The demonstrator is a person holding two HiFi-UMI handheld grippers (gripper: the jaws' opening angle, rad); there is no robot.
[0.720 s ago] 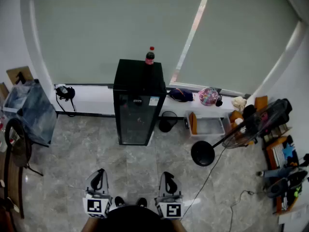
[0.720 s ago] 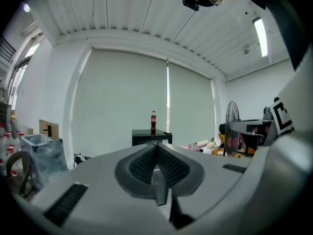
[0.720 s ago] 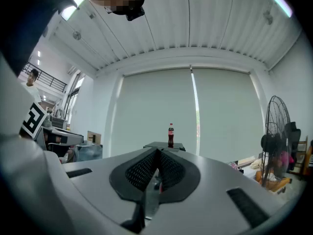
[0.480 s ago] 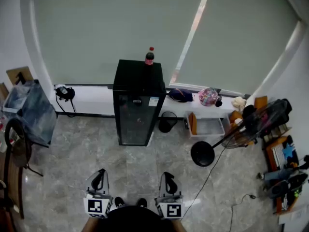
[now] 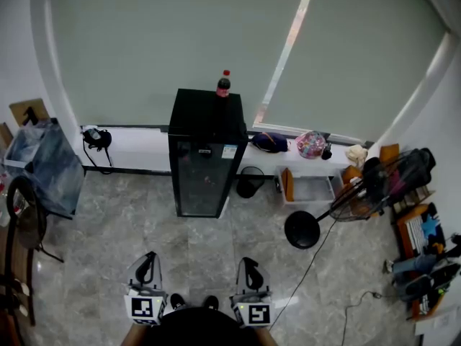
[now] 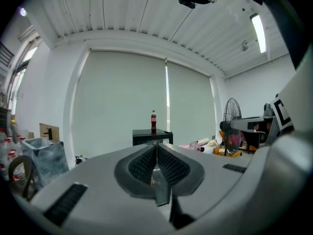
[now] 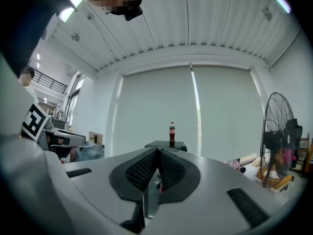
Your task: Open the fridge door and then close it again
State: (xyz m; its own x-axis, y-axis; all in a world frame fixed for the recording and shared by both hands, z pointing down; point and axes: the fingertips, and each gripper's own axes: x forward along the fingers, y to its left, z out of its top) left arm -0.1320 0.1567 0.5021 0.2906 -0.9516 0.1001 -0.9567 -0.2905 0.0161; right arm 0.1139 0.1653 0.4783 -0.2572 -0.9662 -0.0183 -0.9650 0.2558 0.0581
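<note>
Head view shows your left hand-held gripper (image 5: 147,261) and right hand-held gripper (image 5: 249,264) side by side, each with its jaws pressed together on nothing. The fridge (image 5: 207,157) stands well ahead of both, its glass door closed and a cola bottle (image 5: 224,83) on top. Only bare floor (image 5: 209,231) lies between. A standing fan (image 5: 382,182) is ahead and to the right of your right hand-held gripper. A black bin (image 5: 250,181) sits just beside the fridge.
</note>
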